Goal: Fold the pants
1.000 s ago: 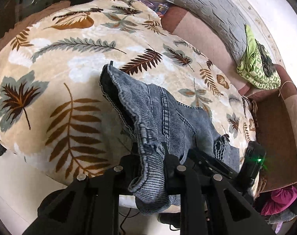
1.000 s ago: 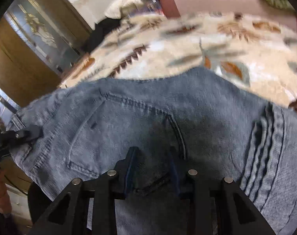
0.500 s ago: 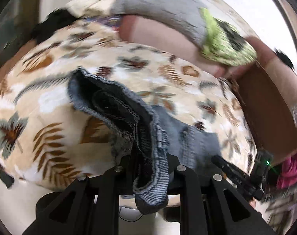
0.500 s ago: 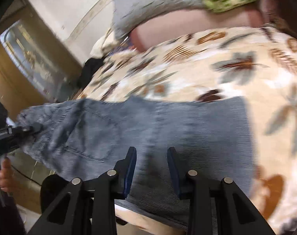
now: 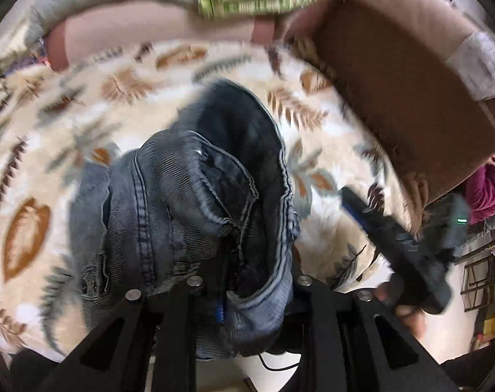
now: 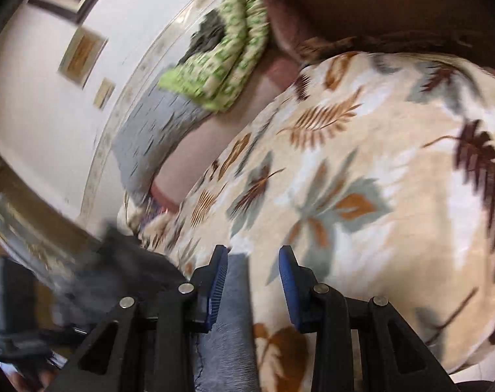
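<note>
The pants [image 5: 195, 202], dark blue-grey denim, are bunched between the fingers of the left gripper [image 5: 247, 281], whose jaws are clenched on a thick fold of waistband and seam. From that pinch the fabric rises ahead of the jaws in a rumpled mound and spills down to their left and below them, resting on the leaf-patterned blanket [image 5: 322, 124].

In the right wrist view, a strip of the pants [image 6: 231, 326] lies low between and just beneath the right gripper [image 6: 253, 281], nearer the left blue pad [image 6: 216, 285]. These jaws are spread apart and grasp nothing; whether the denim touches the pad I cannot tell.

Ahead of both jaws the blanket [image 6: 378, 179] spreads wide. Farther out lie a green patterned cloth [image 6: 228, 62], a grey quilted pillow [image 6: 149, 137] and a brown cushion [image 5: 410, 104]. The frames are blurred.
</note>
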`<state>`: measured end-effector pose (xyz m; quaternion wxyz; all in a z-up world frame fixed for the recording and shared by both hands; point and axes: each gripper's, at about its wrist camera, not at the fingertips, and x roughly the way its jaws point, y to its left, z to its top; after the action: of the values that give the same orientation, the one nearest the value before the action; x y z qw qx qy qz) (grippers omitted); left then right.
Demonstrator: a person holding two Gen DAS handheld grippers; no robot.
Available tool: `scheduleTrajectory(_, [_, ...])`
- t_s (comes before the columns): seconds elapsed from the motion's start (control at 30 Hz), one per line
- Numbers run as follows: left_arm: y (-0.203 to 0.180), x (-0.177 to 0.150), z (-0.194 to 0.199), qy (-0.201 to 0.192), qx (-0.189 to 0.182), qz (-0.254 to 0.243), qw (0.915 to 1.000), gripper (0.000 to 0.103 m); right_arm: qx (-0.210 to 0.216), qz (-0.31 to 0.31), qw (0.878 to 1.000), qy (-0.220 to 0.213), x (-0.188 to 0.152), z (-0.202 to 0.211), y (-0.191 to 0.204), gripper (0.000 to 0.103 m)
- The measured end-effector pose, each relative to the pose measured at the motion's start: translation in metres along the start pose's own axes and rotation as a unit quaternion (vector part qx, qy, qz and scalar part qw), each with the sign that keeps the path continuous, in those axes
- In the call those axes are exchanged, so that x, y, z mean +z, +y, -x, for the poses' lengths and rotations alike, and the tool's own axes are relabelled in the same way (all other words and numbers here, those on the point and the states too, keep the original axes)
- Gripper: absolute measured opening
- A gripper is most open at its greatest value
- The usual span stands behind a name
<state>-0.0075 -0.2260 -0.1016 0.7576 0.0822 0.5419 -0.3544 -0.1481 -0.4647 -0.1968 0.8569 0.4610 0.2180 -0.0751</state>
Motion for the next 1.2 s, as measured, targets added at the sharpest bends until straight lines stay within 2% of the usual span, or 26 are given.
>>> scheduleTrajectory(0.07, [-0.002, -0.001, -0.012, 0.017, -0.006, 0.003, 0.9998, 0.026, 0.0, -0.012, 1.0, -0.006, 0.004, 0.005, -0.009, 0.046])
scheduleTrajectory(0.13, [0.001, -0.002, -0.006, 0.011, -0.008, 0.002, 0.9999, 0.027, 0.008, -0.025, 1.0, -0.007, 0.007, 0.006, -0.015, 0.052])
scheduleTrajectory(0.2, [0.007, 0.0, 0.009, -0.008, -0.01, 0.004, 0.9999, 0.032, 0.013, -0.027, 1.0, -0.002, 0.009, 0.004, -0.015, 0.052])
scheduleTrajectory(0.33, [0.011, 0.005, 0.044, -0.062, -0.034, 0.006, 0.9975, 0.055, 0.014, 0.003, 1.0, 0.017, 0.003, -0.011, 0.004, 0.052])
scheduleTrajectory(0.47, [0.002, 0.016, 0.058, -0.085, -0.049, -0.012, 0.9951, 0.056, 0.005, 0.042, 0.999, 0.006, -0.004, -0.012, 0.02, 0.052])
scheduleTrajectory(0.53, [0.011, 0.015, 0.061, -0.098, -0.021, -0.017, 0.9948, 0.059, 0.013, 0.058, 0.998, 0.012, -0.008, -0.014, 0.026, 0.052])
scheduleTrajectory(0.63, [0.037, 0.011, 0.048, -0.08, 0.049, -0.001, 0.9956, 0.059, 0.017, 0.082, 0.996, 0.024, -0.016, -0.019, 0.036, 0.052])
scheduleTrajectory(0.77, [0.076, -0.007, 0.031, -0.068, 0.129, 0.022, 0.989, 0.059, 0.035, 0.124, 0.991, 0.022, -0.028, -0.023, 0.057, 0.052])
scheduleTrajectory(0.97, [0.095, -0.031, 0.005, -0.029, 0.153, 0.015, 0.9877, 0.06, 0.056, 0.156, 0.985, 0.039, -0.044, -0.041, 0.088, 0.052])
scheduleTrajectory(1.03, [0.096, -0.034, -0.001, -0.019, 0.156, 0.013, 0.9874, 0.063, 0.074, 0.138, 0.986, 0.053, -0.046, -0.049, 0.09, 0.052])
scheduleTrajectory(1.1, [0.095, -0.038, -0.01, -0.001, 0.159, 0.009, 0.9872, 0.073, 0.093, 0.114, 0.987, 0.066, -0.045, -0.056, 0.089, 0.052])
scheduleTrajectory(1.2, [0.094, -0.042, -0.021, 0.013, 0.169, 0.006, 0.9855, 0.074, 0.115, 0.082, 0.985, 0.102, -0.044, -0.073, 0.087, 0.052])
